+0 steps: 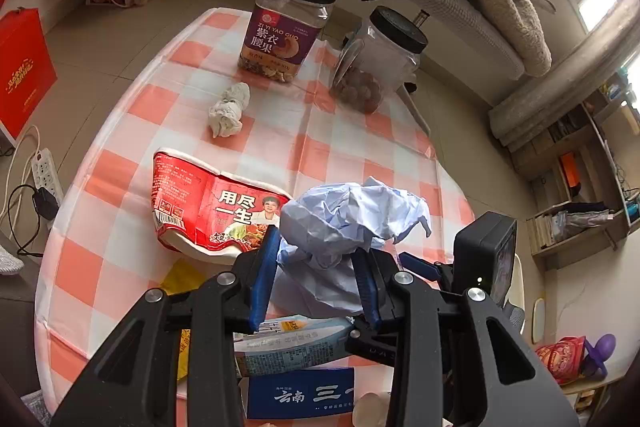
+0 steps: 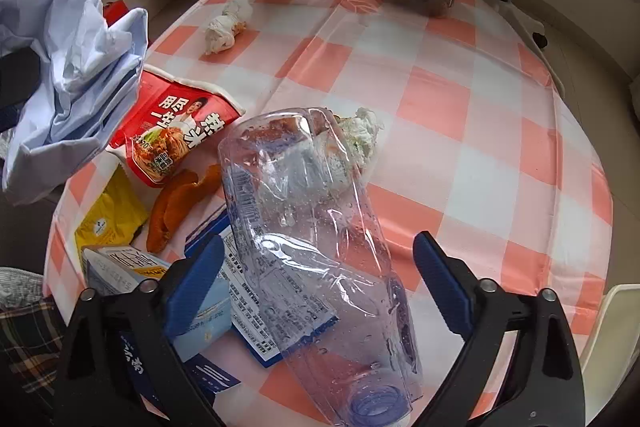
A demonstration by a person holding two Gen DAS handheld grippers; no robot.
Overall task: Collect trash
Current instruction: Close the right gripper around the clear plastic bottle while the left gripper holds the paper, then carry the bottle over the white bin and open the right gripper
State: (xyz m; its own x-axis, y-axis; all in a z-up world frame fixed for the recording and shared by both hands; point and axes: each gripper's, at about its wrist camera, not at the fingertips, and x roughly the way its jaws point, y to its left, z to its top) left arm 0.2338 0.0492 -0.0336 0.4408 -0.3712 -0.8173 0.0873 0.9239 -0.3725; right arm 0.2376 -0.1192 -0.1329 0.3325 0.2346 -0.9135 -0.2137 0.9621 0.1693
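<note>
Checked pink-and-white cloth [image 2: 440, 99] covers the round table, with shelves and a padded chair in the room behind. At the far edge stand 2 clear jars with black lids: the cashew jar [image 1: 286, 27] holds only a shallow layer of nuts at its bottom, and the second jar [image 1: 380, 63] holds a low heap of round brown balls.

Left gripper [image 1: 316, 275] is pinching a crumpled pale-blue bag [image 1: 352, 219], its blue pads pressed into the bunched plastic, the bag's mouth gaping upward above the table. What lies in the bag cannot be seen.

Right gripper [image 2: 320, 279] is spread wide, 1 finger on each side of a crushed clear bottle [image 2: 312, 227] without touching it. The bottle lies on its side, neck toward the camera, droplets on its walls.

Trash is scattered over the near half of the table: a flattened red noodle cup [image 2: 172, 131] beside the bag, orange peel [image 2: 176, 207], a yellow packet [image 2: 108, 219], blue-and-white cartons [image 2: 248, 291] under the bottle, a stained tissue wad [image 2: 360, 131] just past the bottle, and a white tissue [image 1: 228, 111] near the cashew jar.
</note>
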